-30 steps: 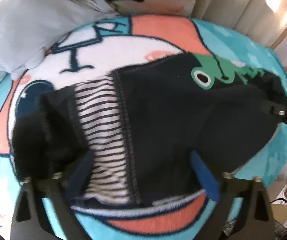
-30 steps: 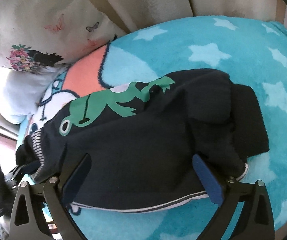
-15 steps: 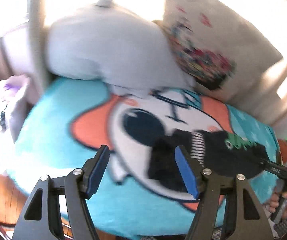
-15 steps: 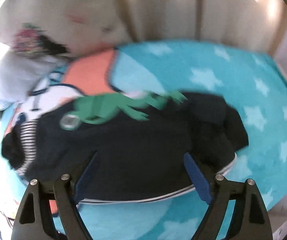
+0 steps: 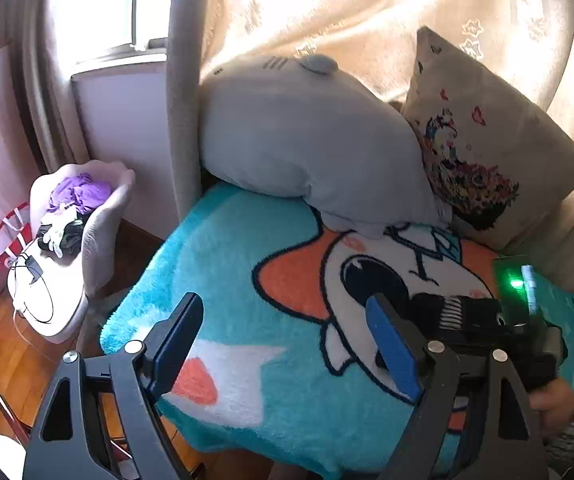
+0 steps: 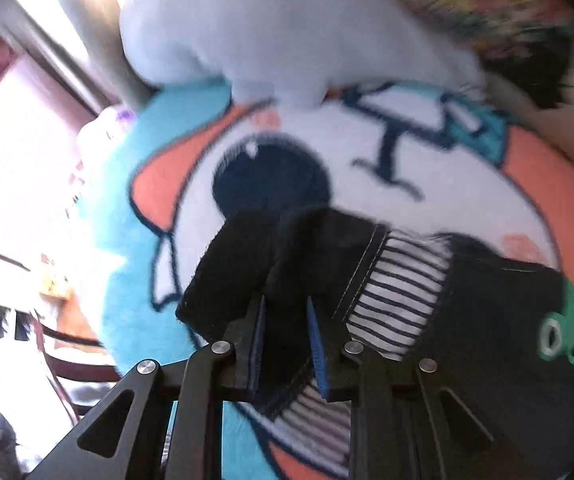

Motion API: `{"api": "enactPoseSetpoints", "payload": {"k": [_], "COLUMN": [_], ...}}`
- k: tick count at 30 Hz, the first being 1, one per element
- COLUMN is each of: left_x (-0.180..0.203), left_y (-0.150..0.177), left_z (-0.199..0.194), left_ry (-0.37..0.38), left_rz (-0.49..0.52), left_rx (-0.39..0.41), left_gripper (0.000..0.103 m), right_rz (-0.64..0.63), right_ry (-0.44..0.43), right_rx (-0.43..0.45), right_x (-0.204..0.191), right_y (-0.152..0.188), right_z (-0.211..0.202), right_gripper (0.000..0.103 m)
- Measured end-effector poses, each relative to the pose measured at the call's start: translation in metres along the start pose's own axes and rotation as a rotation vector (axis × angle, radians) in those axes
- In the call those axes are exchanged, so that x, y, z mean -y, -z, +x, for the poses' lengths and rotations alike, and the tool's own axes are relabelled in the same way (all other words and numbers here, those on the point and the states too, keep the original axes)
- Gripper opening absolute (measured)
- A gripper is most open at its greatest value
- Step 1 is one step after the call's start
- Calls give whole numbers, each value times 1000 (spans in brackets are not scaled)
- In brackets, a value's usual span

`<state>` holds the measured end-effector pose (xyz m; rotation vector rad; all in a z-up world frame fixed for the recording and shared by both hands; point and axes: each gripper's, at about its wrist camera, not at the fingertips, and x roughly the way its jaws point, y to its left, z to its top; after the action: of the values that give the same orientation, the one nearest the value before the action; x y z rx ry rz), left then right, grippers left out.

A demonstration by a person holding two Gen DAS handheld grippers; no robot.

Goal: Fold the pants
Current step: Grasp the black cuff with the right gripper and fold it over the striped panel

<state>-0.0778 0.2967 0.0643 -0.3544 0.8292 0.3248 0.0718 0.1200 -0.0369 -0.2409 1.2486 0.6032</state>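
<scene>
Right gripper (image 6: 286,344) low centre of frame, blue pads nearly together, pinching dark fabric of the pants (image 6: 487,320). Striped lining shows right of the fingers; green frog print at right edge. Cartoon blanket (image 6: 367,184) underneath, grey pillow (image 6: 271,20) at top. Blurry.

Bed (image 5: 191,264) was covered by a fluffy turquoise blanket (image 5: 223,248) printed with a large cartoon face in white, orange and dark navy. Dark pants (image 6: 487,320), with a striped inner waistband and a green frog motif, lay directly on the white part of the print, bunched at the near end. A pale grey plush pillow (image 5: 307,148) rested on the blanket at the head end, touching a cream cushion (image 5: 487,140) with a multicoloured floral print just beside it. Both leaned against the curtained backdrop. Blanket edge hung over the bed's near side above the wooden floor (image 5: 3,364).
</scene>
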Motion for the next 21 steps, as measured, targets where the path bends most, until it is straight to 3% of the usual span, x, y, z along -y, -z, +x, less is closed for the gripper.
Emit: {"api": "enactPoseSetpoints", "payload": {"k": [7,10,12,14,16,21], "left_x": [9,19,24,30,38,54], "left_y": [-6,-12,-13,-11,-6,12], "left_z": [9,6,2,-4,-9,-24], "left_ry": [40,16,6,-4,-11,-9], "left_rz": [-45,-51,-75,-97,-105,-146], "left_rx": [-42,-43,-32,-22,-21,-18], "left_gripper": [83,82,82,82,82,82], "right_rz": [10,-1,20,92,181,212], "right_ry": [-33,-4,35,2,-6,38], "right_rx": [-13,54,141,183,148,123], "right_x": [16,21,27,39,56,72], "right_y": [-1,-2,3,6,16,32], "right_z": [-5,-29,-55,-64,-66,-73], "right_gripper": [26,27,34,56,56,56]}}
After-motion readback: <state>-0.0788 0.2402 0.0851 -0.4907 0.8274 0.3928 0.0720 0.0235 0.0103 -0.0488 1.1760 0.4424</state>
